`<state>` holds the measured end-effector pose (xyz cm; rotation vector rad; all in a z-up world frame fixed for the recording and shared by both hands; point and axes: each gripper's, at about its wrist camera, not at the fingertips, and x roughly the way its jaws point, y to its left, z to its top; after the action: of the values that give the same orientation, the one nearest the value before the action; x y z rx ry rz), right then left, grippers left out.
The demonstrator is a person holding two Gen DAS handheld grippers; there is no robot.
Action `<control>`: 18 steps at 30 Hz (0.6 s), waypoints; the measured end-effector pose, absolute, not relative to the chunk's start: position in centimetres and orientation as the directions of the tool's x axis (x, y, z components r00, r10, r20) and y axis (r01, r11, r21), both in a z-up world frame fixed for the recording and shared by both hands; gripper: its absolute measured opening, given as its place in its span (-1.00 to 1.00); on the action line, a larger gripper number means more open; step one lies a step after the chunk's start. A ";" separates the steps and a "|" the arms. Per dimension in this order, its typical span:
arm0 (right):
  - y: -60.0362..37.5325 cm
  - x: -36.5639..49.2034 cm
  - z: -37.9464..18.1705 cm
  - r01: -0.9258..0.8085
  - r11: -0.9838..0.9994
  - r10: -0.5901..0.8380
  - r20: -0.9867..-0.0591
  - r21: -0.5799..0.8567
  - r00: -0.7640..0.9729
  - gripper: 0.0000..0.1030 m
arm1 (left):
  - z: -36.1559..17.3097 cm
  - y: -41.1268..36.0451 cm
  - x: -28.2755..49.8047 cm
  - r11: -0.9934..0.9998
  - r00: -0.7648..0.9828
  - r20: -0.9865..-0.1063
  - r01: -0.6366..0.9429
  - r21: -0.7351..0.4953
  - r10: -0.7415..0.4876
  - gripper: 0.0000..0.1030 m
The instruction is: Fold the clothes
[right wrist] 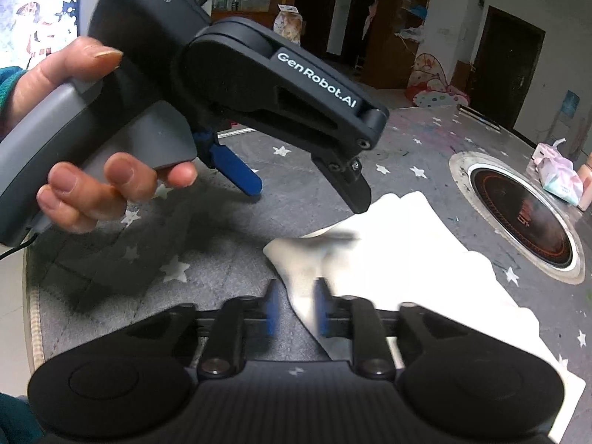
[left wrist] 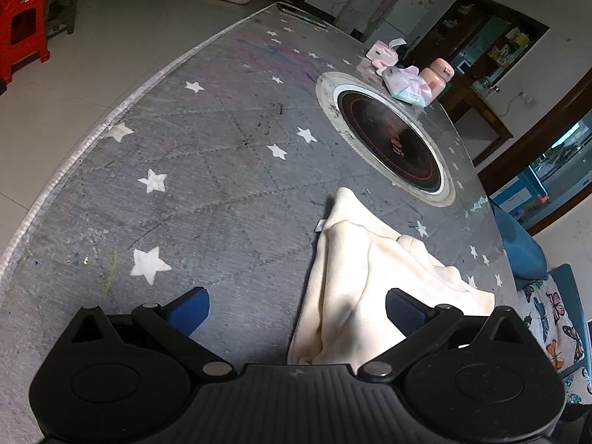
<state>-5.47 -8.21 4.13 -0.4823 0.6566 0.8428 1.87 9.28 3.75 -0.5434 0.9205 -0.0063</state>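
A cream white garment (left wrist: 355, 277) lies crumpled on the grey star-patterned table cover (left wrist: 207, 170). My left gripper (left wrist: 296, 309) is open, its blue fingers spread wide, the right finger over the garment's near edge and the left over bare cover. In the right wrist view the same garment (right wrist: 399, 255) lies ahead. My right gripper (right wrist: 296, 310) has its blurred blue fingers close together with a corner of the garment between them. The left gripper (right wrist: 307, 188) shows there held by a hand, hovering open just above the garment's far left edge.
A round black induction hob (left wrist: 392, 144) is set in the table beyond the garment. A tissue pack (left wrist: 407, 87) and a pink cup (left wrist: 438, 76) stand past it. A red stool (left wrist: 22, 26) stands on the floor at left.
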 end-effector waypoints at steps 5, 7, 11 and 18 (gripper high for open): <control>-7.8 -4.9 3.7 -0.796 0.572 0.504 -0.681 -0.197 0.531 -0.36 | 3.7 9.3 1.8 0.867 0.611 -0.758 -0.225 -0.444 -0.229 1.00; -7.7 -5.0 3.8 -0.789 0.572 0.494 -0.675 -0.223 0.548 -0.35 | 3.6 9.1 1.8 0.870 0.607 -0.761 -0.222 -0.441 -0.231 1.00; -7.4 -4.8 3.9 -0.777 0.573 0.482 -0.659 -0.261 0.577 -0.28 | 3.4 8.7 1.9 0.873 0.596 -0.769 -0.222 -0.433 -0.230 1.00; -7.0 -4.2 4.1 -0.766 0.574 0.465 -0.654 -0.290 0.596 -0.16 | 3.4 8.7 2.0 0.869 0.599 -0.765 -0.220 -0.443 -0.238 1.00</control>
<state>-4.20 -6.99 4.10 -0.6004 0.5569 0.7667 2.02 8.70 3.45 -0.5373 0.9414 -0.0110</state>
